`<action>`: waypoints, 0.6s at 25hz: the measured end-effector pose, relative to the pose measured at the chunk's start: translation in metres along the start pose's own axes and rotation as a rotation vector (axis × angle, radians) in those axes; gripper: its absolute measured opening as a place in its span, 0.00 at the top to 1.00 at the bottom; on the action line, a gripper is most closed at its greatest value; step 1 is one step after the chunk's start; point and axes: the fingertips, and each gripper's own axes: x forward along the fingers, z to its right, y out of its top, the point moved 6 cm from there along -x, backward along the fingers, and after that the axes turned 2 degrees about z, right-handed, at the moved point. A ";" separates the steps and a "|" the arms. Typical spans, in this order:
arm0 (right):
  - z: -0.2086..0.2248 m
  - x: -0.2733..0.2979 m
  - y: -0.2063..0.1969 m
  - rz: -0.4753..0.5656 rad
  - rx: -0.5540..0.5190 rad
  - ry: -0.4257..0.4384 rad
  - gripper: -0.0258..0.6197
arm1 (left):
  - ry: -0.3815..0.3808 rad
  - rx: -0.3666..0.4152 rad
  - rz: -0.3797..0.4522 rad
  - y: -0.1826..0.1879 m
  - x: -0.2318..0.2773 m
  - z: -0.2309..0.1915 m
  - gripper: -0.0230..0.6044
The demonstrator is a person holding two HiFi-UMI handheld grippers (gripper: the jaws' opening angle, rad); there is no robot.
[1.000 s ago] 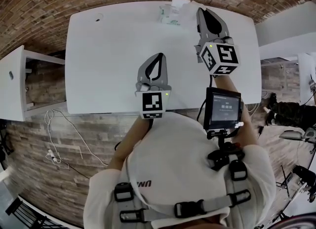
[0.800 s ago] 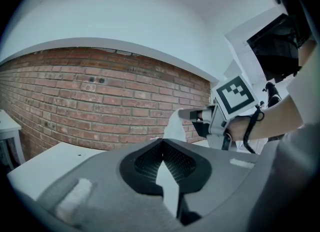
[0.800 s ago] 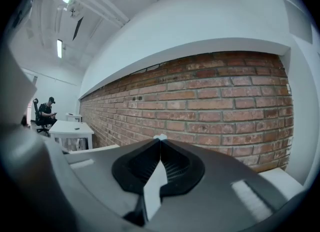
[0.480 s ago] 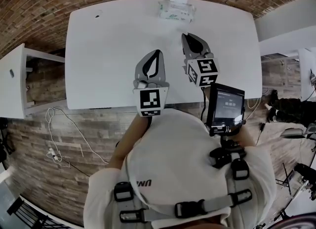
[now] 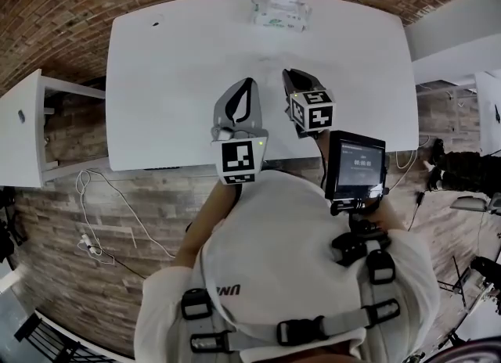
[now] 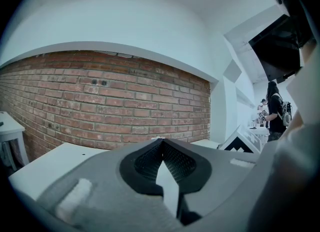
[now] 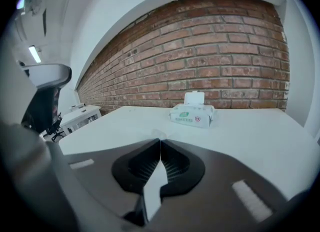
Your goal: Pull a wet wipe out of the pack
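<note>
The wet wipe pack [image 5: 279, 12], white with green print, lies at the far edge of the white table [image 5: 156, 80]. In the right gripper view the pack [image 7: 192, 114] has its flip lid [image 7: 195, 97] standing up. My right gripper [image 5: 293, 77] is shut with nothing between its jaws; it hangs low over the table's near middle, well short of the pack, and points towards it. My left gripper [image 5: 248, 84] is also shut and empty, beside the right one and near the front edge. The right gripper [image 7: 160, 140] and the left gripper [image 6: 160, 140] each show their jaws meeting at the tip.
A white side cabinet [image 5: 23, 127] stands left of the table, with cables [image 5: 90, 221] on the floor below it. A small screen [image 5: 355, 167] hangs at the person's chest. A brick wall [image 7: 225, 51] runs behind the table. A person [image 6: 275, 108] stands far off to the right.
My right gripper has come down and back from close to the pack to the table's near middle, still shut. The left gripper has kept its place.
</note>
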 end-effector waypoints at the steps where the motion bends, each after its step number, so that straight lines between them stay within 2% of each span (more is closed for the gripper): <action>1: 0.001 0.002 -0.004 -0.018 0.015 0.000 0.94 | 0.000 0.000 0.001 0.000 -0.001 0.000 0.96; 3: 0.002 0.003 -0.010 -0.040 0.047 0.006 0.93 | 0.001 0.002 0.000 0.000 -0.002 -0.001 0.96; 7: 0.005 -0.001 -0.016 -0.058 0.099 0.018 0.81 | 0.003 0.001 0.002 0.000 -0.005 -0.003 0.96; 15: 0.007 -0.028 -0.006 0.007 0.104 0.003 0.74 | -0.008 -0.007 0.003 -0.001 -0.002 -0.003 0.96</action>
